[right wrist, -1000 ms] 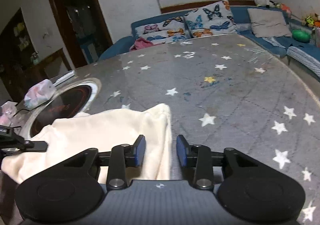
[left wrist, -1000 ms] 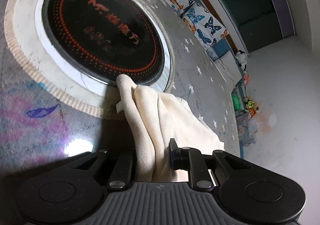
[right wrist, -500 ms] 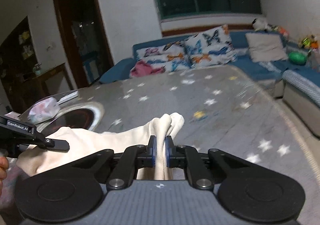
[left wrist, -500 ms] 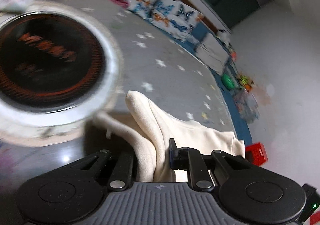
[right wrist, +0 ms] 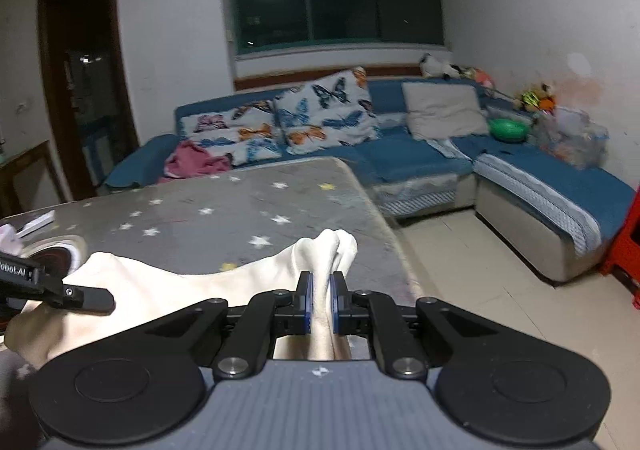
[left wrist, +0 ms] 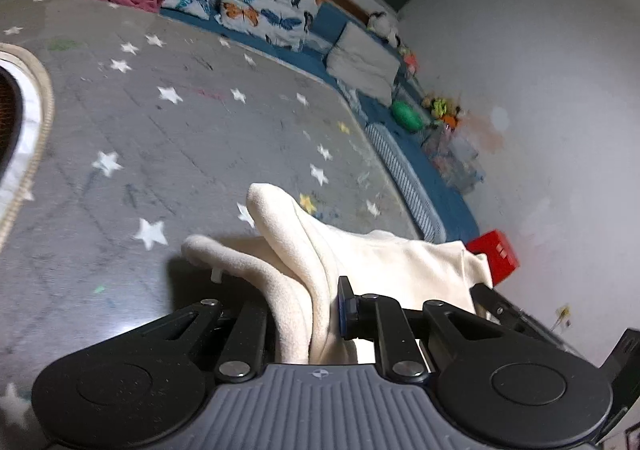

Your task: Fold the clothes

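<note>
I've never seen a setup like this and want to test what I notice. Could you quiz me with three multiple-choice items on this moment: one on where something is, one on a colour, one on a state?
1. Where is the pink garment?
A. on the sofa
B. on the floor
C. in a claw

2. What colour is the cloth being held?
A. red
B. cream
C. green

3. How is the right claw?
A. wide open
B. shut on nothing
C. shut on the cloth

Key: A, the pink garment lies on the sofa; B, the cloth is cream; C, the right claw pinches a fold of it.
</note>
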### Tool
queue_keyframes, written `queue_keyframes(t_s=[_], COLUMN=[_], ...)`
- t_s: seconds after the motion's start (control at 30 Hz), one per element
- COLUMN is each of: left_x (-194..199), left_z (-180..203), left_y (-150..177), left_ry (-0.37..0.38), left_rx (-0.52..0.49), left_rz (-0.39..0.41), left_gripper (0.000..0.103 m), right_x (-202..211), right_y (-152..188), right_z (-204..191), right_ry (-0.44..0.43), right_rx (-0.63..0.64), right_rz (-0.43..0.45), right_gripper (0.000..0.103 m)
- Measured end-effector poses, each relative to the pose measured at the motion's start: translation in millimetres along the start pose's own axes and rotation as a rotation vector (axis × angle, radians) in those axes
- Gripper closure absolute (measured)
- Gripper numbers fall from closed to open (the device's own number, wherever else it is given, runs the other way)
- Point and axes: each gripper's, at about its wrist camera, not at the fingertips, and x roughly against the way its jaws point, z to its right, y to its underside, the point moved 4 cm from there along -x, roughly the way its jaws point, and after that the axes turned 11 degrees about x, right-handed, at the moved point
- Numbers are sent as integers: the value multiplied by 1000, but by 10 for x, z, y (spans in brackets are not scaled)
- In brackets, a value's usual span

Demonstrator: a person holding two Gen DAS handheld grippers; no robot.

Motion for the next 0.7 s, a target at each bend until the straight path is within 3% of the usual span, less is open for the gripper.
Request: queue_keyframes(t_s=[0.17, 0.3, 0.4, 0.5, 0.7], left_x=[-255, -359, -312, -277, -195], left_z=[118, 172, 184, 180, 159], left_y=[73, 99, 55, -27, -184], left_ry=[-19, -31, -52, -63, -84], left_rx=[-41, -66, -82, -86, -86], left_rz=[-34, -50, -38, -16, 24], left_gripper=[86, 77, 66, 60, 59], right_x=[-225, -317, -290, -279, -458], right_y=[243, 354, 289, 202, 126], right_z=[116, 163, 132, 79, -34], right_ry=[32, 61, 84, 59, -9], right_rx=[-8, -2, 32, 50, 47], right_rz=[-78, -130, -112, -87, -99], right_gripper=[95, 93, 91, 90, 90])
